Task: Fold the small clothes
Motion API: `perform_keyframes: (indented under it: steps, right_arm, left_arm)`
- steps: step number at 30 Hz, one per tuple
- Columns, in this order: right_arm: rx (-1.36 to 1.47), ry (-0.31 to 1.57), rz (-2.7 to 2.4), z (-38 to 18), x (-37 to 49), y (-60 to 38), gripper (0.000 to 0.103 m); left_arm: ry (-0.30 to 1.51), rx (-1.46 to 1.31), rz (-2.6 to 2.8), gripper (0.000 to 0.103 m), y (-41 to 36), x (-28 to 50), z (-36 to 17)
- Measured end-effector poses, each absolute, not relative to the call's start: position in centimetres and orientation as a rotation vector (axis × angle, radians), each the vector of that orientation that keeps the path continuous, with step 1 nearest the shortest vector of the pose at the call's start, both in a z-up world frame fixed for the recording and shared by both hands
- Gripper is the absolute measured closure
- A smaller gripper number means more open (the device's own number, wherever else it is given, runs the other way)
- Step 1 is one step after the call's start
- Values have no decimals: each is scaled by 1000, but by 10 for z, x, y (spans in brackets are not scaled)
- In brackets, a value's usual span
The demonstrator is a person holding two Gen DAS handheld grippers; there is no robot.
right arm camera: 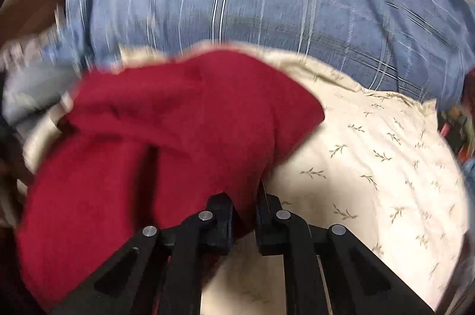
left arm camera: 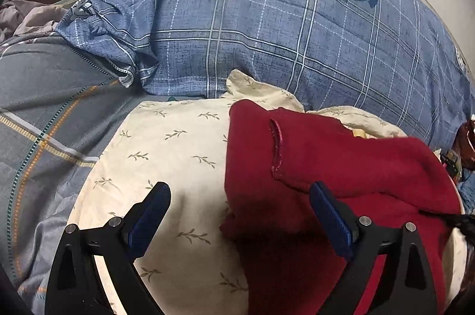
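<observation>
Bed scene, mid-fold. Red fleece garment [left arm camera: 311, 166] is lying on a cream leaf-print pillow [left arm camera: 166, 154], w/ a blue plaid quilt [left arm camera: 237, 18] bunched behind. Right gripper [right arm camera: 244, 214] is pinching the garment's near edge: jaws are drawn almost together, red cloth is caught between them, and the fabric is draping up over the fingers. Left gripper [left arm camera: 240, 196] is hanging wide open above the garment's left border, one finger [left arm camera: 154, 205] over bare pillow, the other over red cloth, gripping nothing. Step in hand, by my reading: carrying a pinched edge across for a fold. Next move probably calls for laying that edge flat and square, w/ the left gripper steadying the opposite side.
</observation>
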State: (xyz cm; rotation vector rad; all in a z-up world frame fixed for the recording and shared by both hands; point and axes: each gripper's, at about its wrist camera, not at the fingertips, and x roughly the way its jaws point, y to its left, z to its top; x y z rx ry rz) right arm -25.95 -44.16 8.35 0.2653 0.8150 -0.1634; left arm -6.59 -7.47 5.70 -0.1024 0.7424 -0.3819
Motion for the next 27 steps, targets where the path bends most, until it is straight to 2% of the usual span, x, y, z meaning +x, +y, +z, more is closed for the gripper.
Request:
perform_keyframes:
  steps: [2, 4, 6, 14, 18, 23, 24, 25, 27]
  right_arm:
    - [330, 799, -157, 86, -271, -455, 94]
    - [327, 869, -202, 70, -273, -465, 91]
    - [369, 928, -238, 55, -277, -474, 68]
    - [340, 808, -269, 96, -300, -457, 50]
    - [340, 806, -249, 96, -298, -452, 48]
    - [388, 823, -248, 80, -286, -463, 48]
    - [413, 813, -252, 78, -282, -468, 48]
    - [437, 802, -257, 76, -280, -473, 47]
    - [502, 779, -283, 73, -271, -488, 36]
  left_arm:
    - [741, -120, -380, 8, -73, -65, 57]
    - [751, -126, -379, 8, -71, -63, 55]
    - [767, -122, -380, 8, -72, -62, 53]
    - [753, -186, -429, 8, -65, -63, 63]
    - [750, -161, -442, 10, -74, -61, 67]
    - [790, -105, -487, 29, -102, -49, 66]
    - [805, -91, -494, 37, -108, -45, 63]
    - [832, -65, -501, 52, -116, -41, 58]
    - [857, -17, -509, 74, -130, -36, 52]
